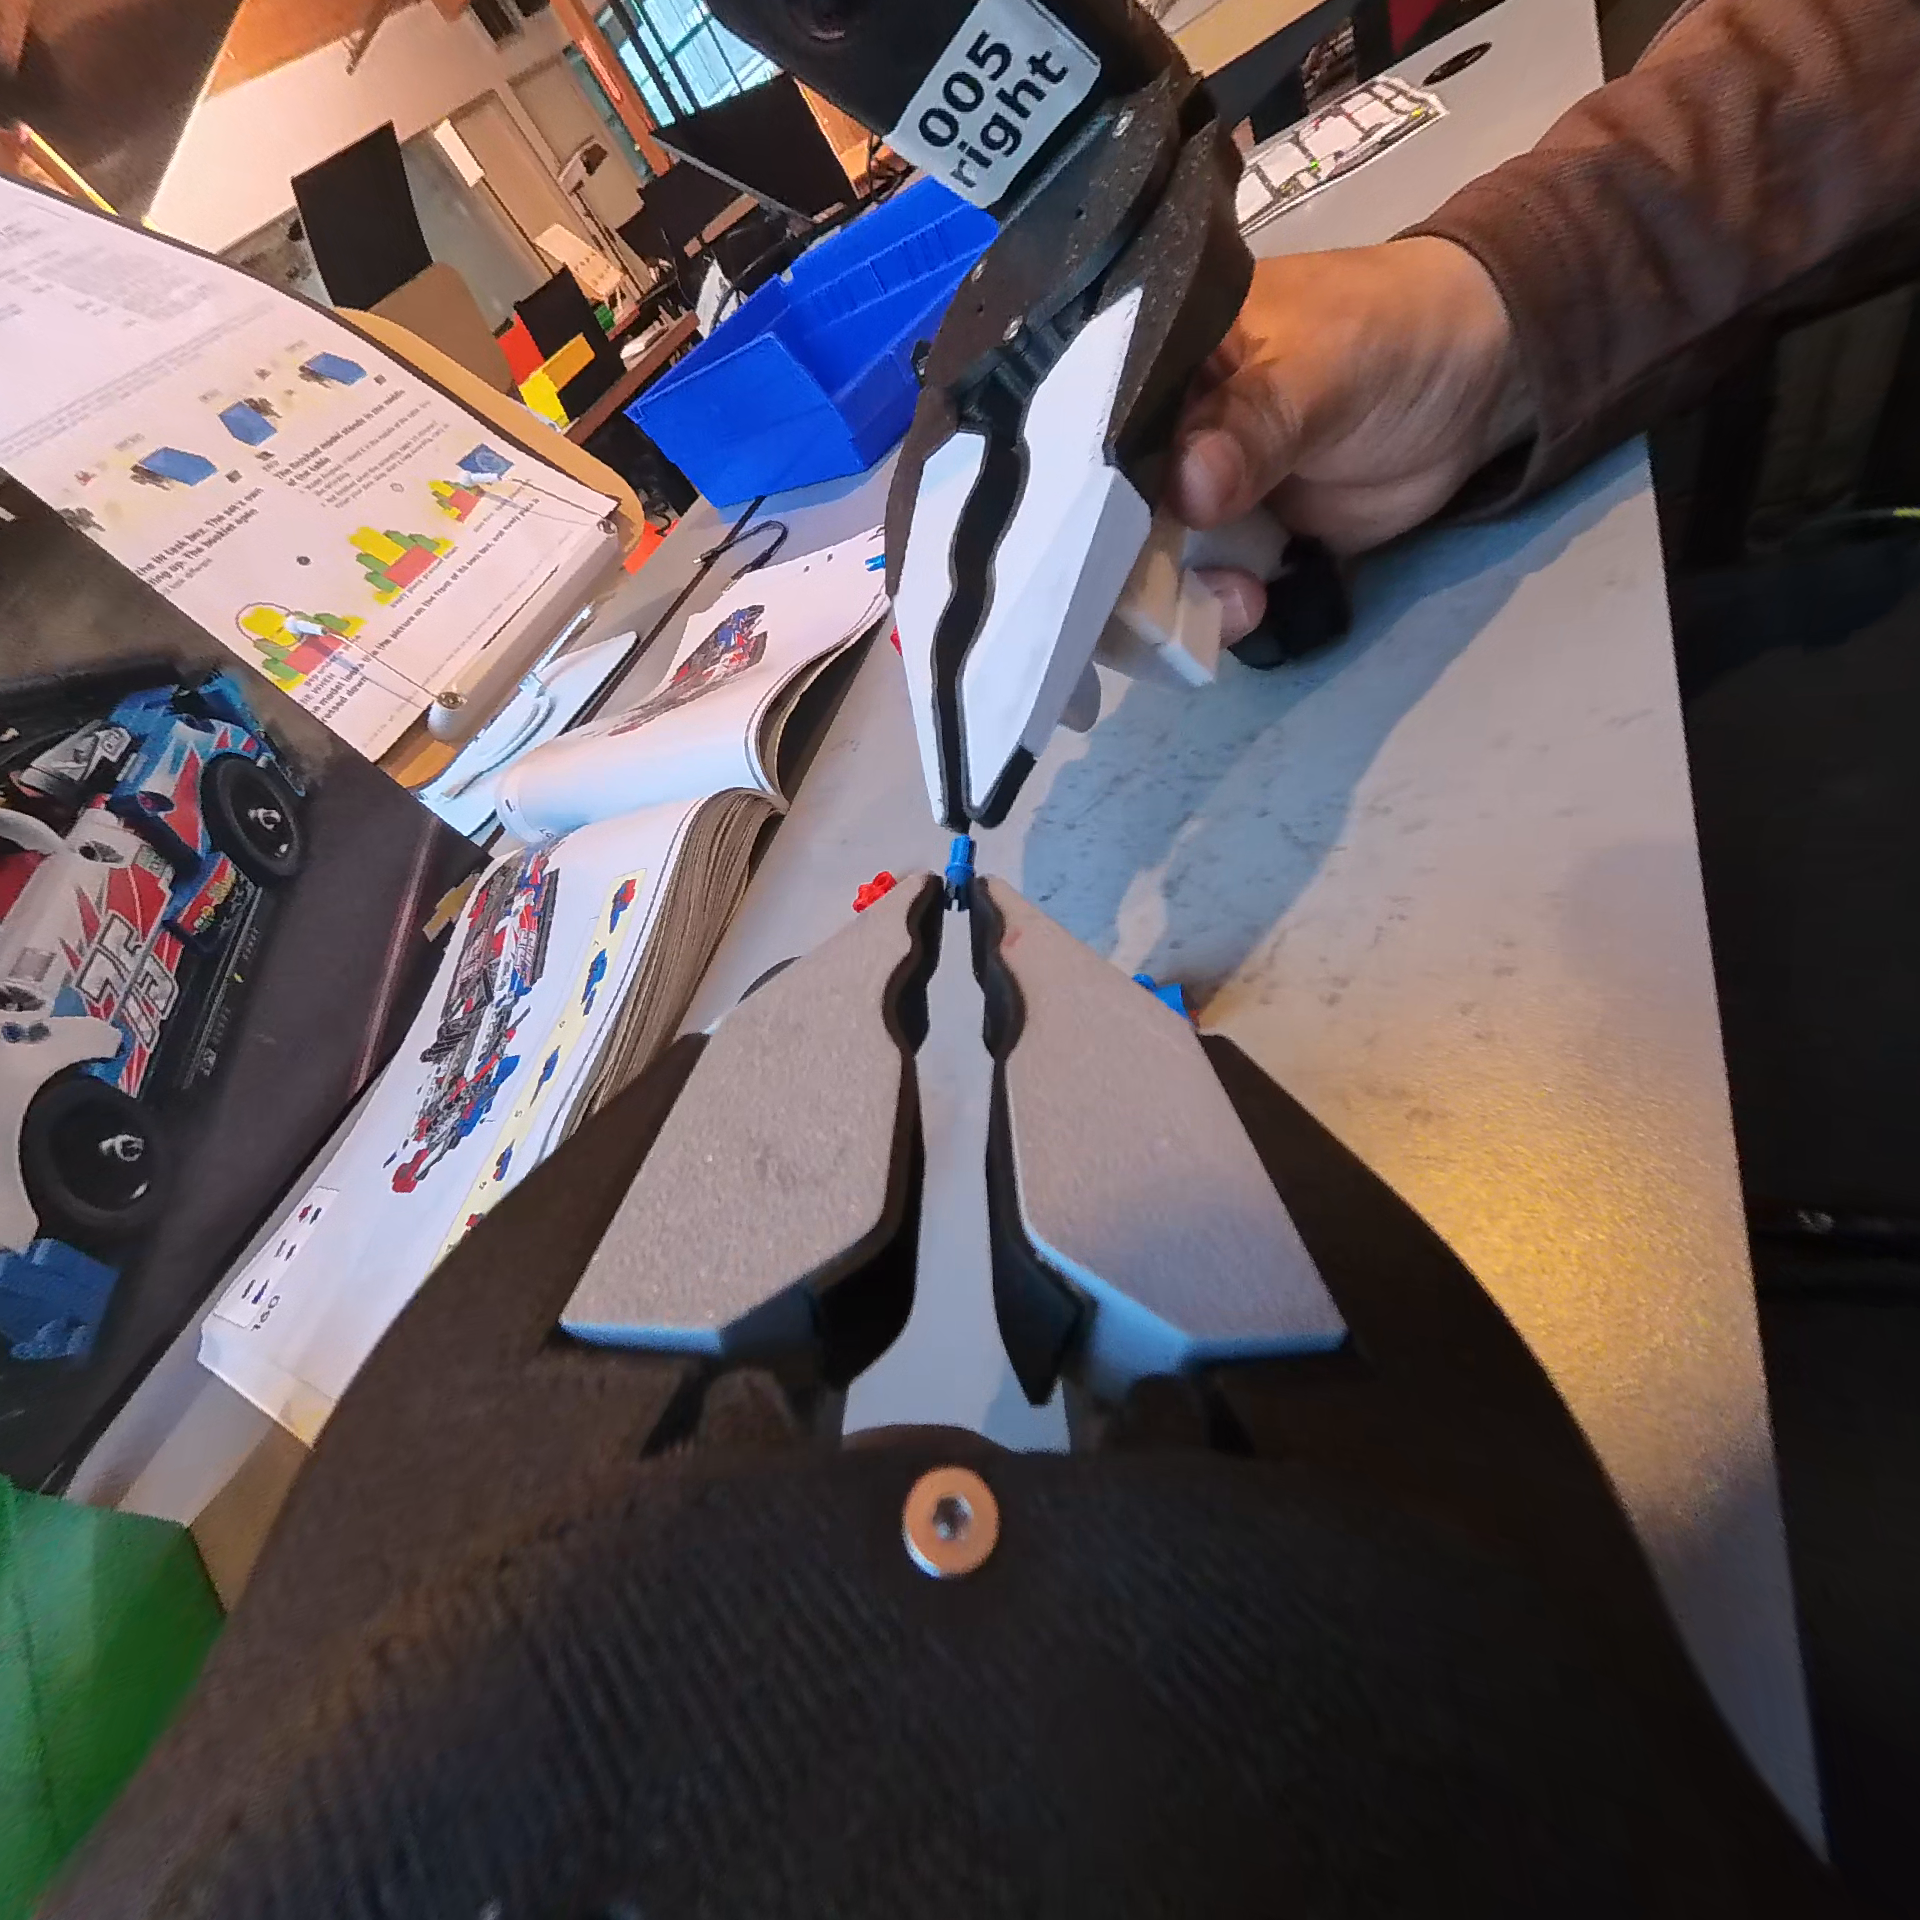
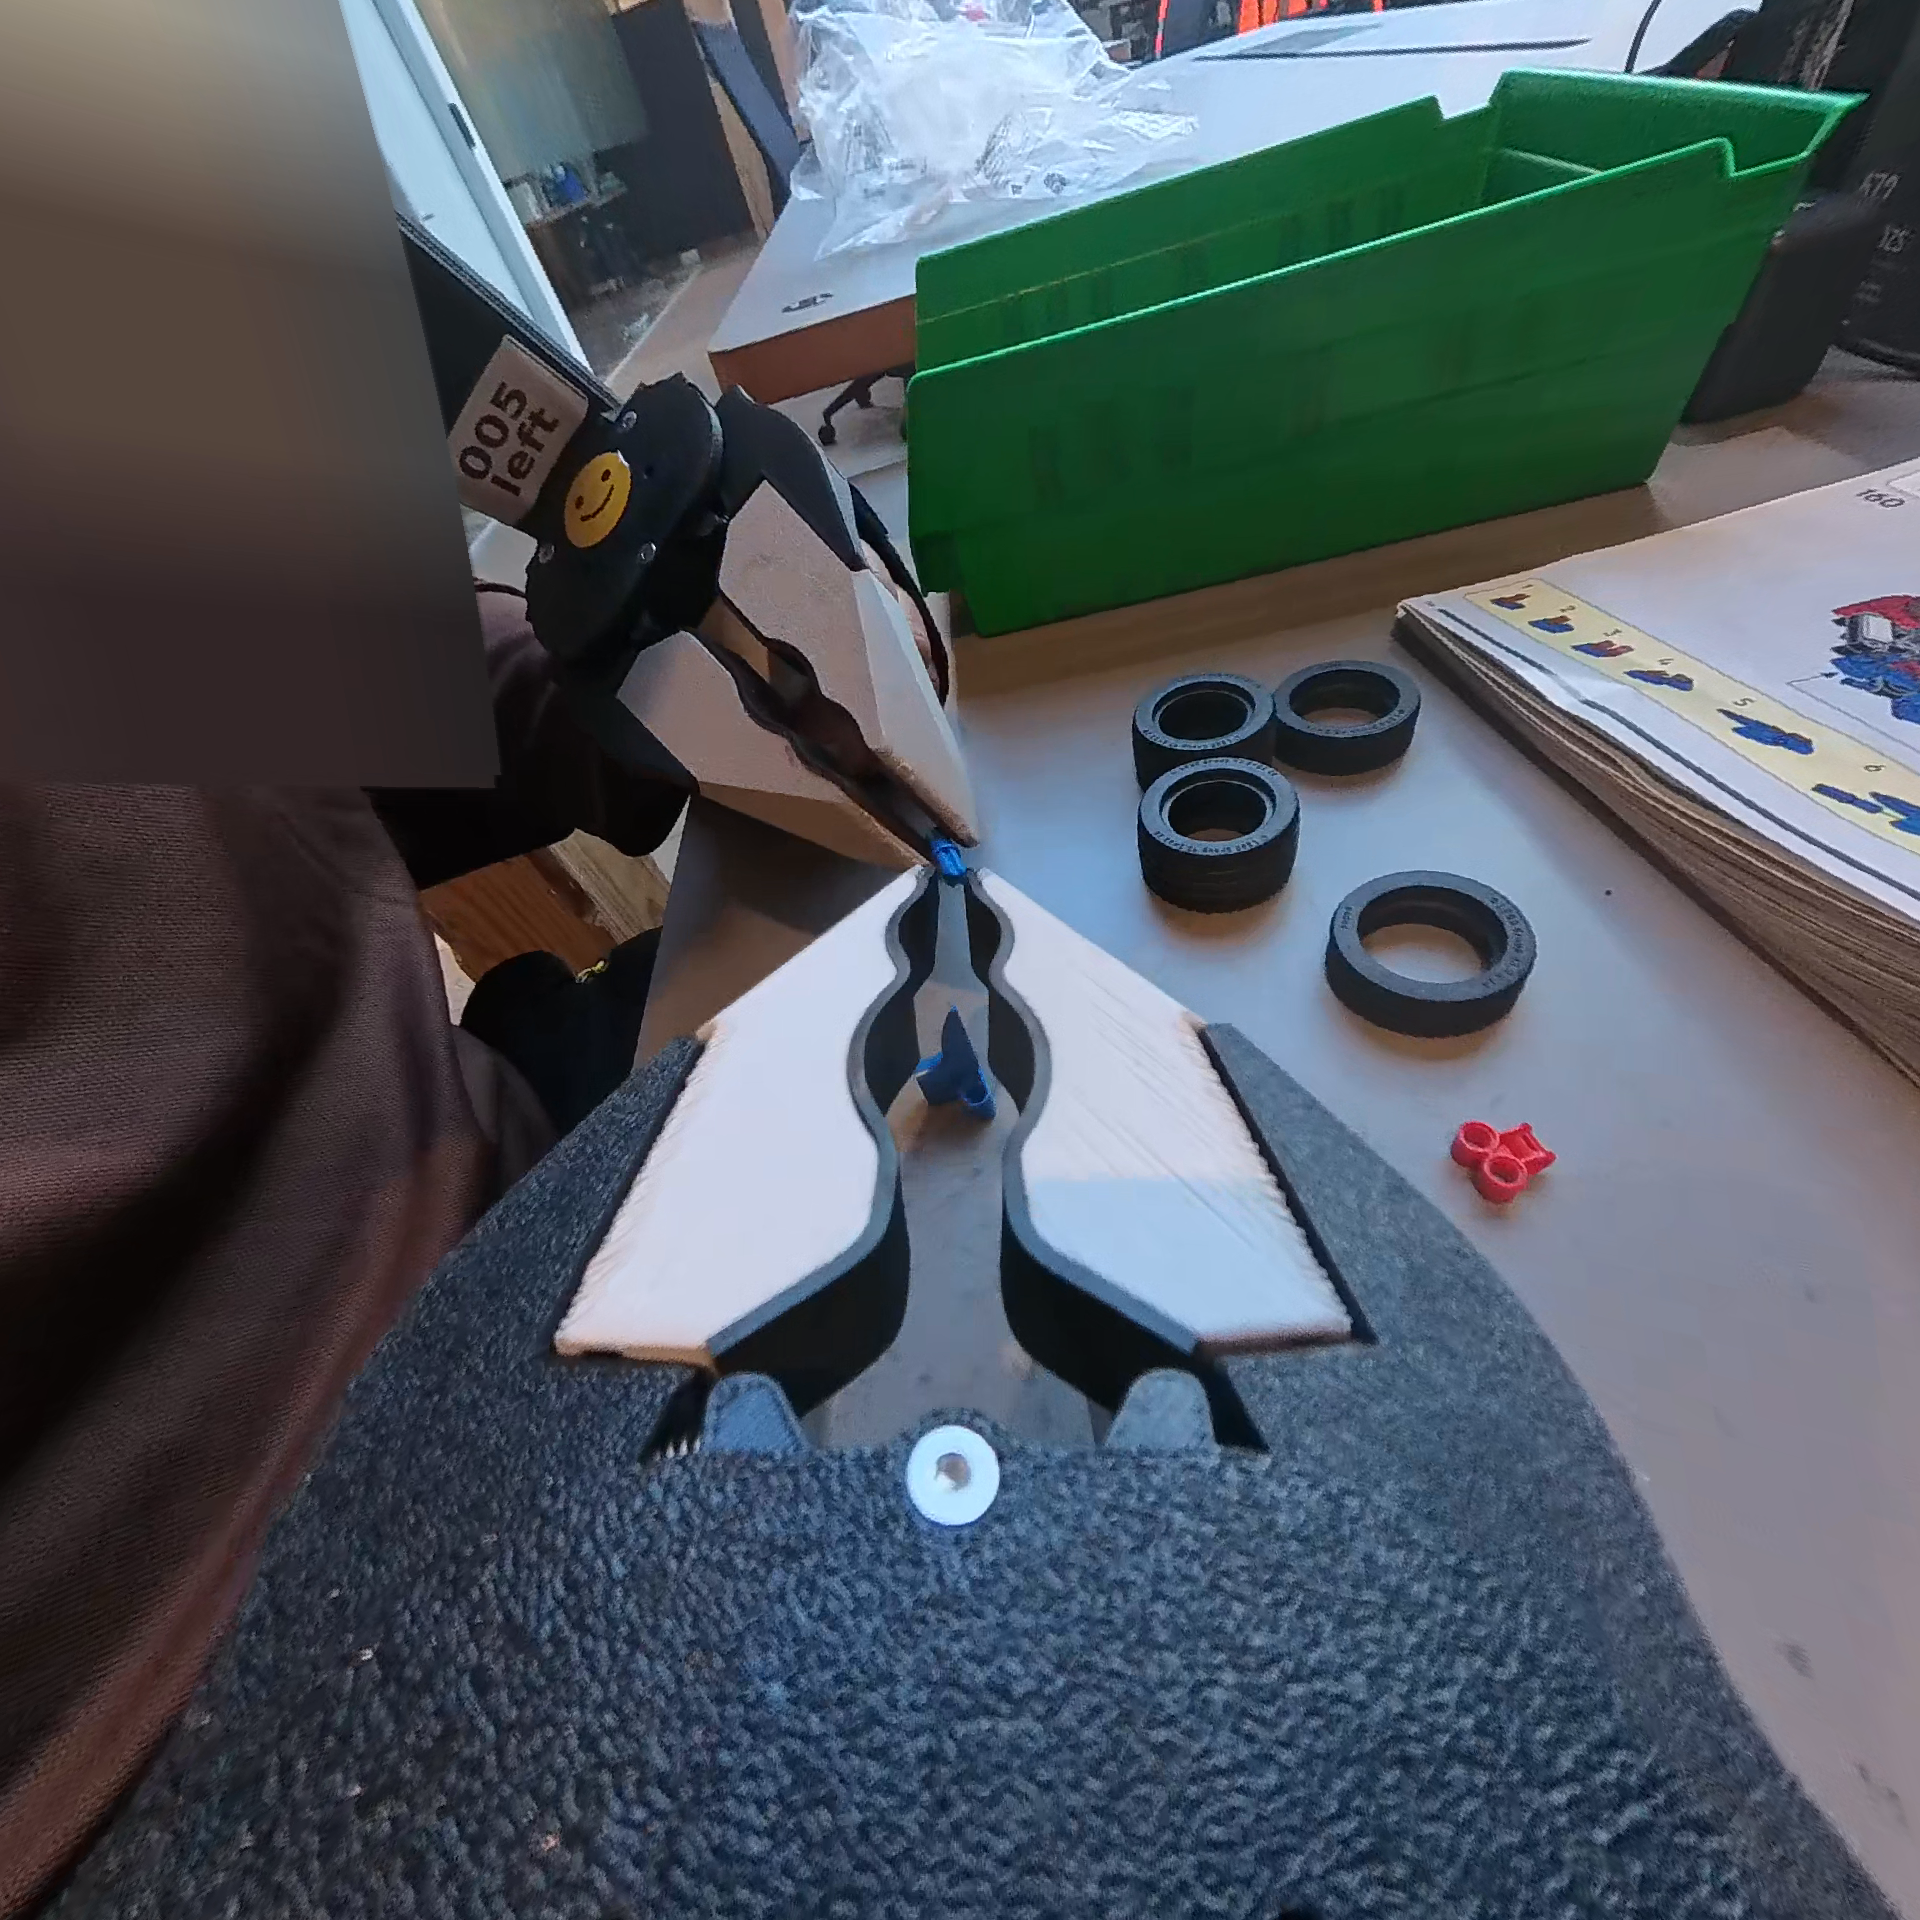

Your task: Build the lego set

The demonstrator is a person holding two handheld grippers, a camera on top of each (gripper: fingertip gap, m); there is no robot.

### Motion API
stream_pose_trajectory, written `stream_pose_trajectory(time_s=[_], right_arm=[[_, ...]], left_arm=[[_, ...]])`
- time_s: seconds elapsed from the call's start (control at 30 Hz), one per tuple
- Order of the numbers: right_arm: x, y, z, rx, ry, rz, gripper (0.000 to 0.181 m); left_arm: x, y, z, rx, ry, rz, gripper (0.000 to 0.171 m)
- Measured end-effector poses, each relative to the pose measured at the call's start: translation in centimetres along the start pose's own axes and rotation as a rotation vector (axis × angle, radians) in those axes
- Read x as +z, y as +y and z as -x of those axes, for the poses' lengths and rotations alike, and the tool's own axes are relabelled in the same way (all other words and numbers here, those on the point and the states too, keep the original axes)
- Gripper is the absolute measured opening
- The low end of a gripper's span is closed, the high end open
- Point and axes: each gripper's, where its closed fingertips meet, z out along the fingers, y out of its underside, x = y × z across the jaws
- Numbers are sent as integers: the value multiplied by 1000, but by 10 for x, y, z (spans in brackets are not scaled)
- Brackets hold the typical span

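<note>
A small blue pin is pinched end to end between both grippers above the table. My left gripper is shut on its near end. My right gripper comes down from above, held by a hand, and is shut on the other end. In the right wrist view the pin sits between my right gripper and the left gripper. A blue piece lies on the table below, seen through the gap between the fingers. A red connector and several black tyres lie to the right.
An open instruction booklet lies to the left, with the set's box and a propped sheet behind it. A blue bin stands farther back. A green bin stands behind the tyres. The table edge runs on the right. Both grippers' tips are close together, under 4 cm apart. The red connector is about 12 cm from both grippers' fingertips.
</note>
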Motion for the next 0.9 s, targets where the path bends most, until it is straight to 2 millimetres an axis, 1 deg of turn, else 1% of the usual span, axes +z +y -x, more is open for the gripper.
stream_pose_trajectory(time_s=[0.3, 0.73, 0.9], right_arm=[[2, 0, 5, -1, -21, -2, 4], [3, -2, 6, 18, -51, -6, 3], [2, -6, 7, 32, -68, -32, 3]], left_arm=[[0, -5, -5, 14, 13, -20, 2], [-2, -5, -3, 12, 2, -21, 2], [-4, -8, -1, -13, 5, -40, 2]])
